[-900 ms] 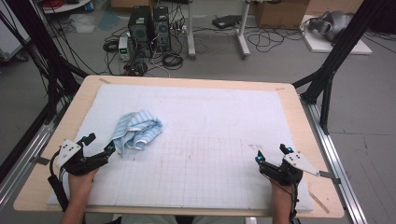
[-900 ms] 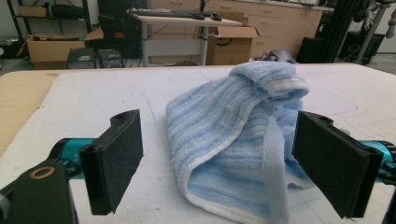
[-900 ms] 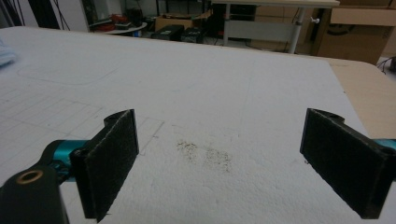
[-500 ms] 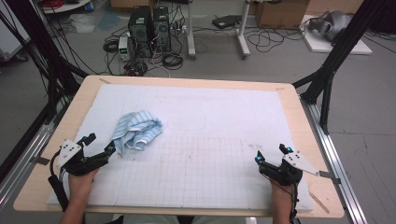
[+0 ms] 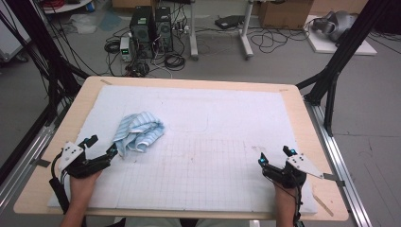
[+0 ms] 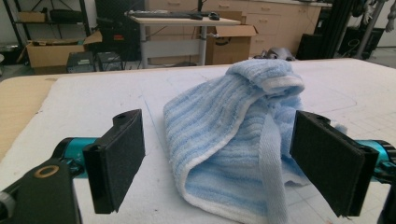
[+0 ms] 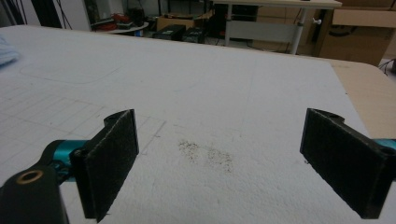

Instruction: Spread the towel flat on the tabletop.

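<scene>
Two grippers: left gripper released, jaws wide with nothing pressed between; right gripper also released, over bare mat.
Towel place: crumpled towel left of centre in the high view, on the white mat.
Key relation: towel lies just up-right of the left gripper — right one well apart.
Long axis: lower left to upper right.
Material: soft ribbed terry, pale blue stripes, white hem — irregular heap.

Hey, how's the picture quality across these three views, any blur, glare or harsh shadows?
High view: soft, even light, slightly grainy, no glare on the white mat. Left gripper view: striped blue towel fairly sharp, its weave readable, though the near black jaws look softer. Right gripper view: mat evenly lit, dark speckled smudge clear, background room hazy; only faint shadows.
</scene>
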